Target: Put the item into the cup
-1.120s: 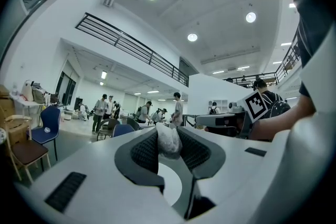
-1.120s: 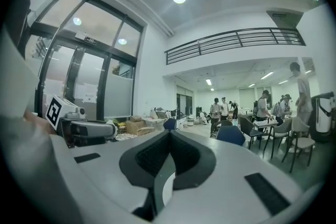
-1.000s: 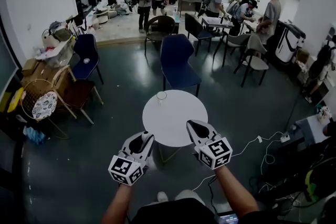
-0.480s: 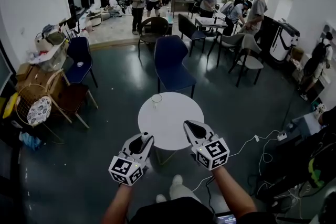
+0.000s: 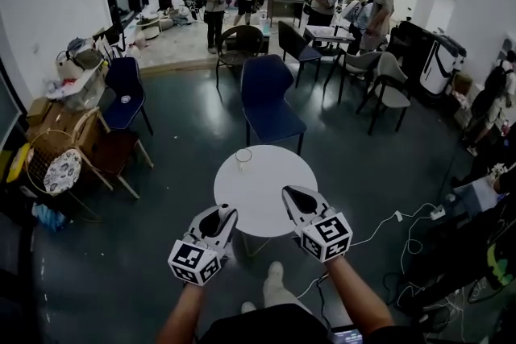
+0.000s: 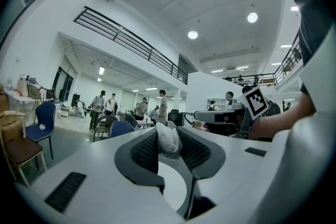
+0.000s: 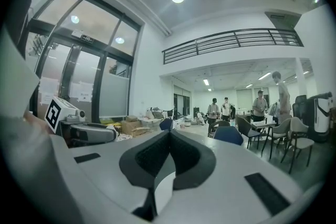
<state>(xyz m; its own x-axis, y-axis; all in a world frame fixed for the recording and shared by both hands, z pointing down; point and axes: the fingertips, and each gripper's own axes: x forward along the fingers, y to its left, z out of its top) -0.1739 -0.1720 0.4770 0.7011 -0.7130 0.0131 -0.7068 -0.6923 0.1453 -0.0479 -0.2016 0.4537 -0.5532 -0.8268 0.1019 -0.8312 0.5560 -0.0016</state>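
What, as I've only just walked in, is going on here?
A person stands at a round white table with a tool in each hand. The left tool is clamped on a small pale wrapped item; the right tool is shut and empty. A clear cup stands at the table's far edge, and the item is not yet in it.

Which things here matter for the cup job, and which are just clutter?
Job:
- cup on the round white table
- pale crumpled item, clamped in the left gripper

Lying about:
- blue chair behind the table
- wicker chair at the left
- right gripper, shut and empty
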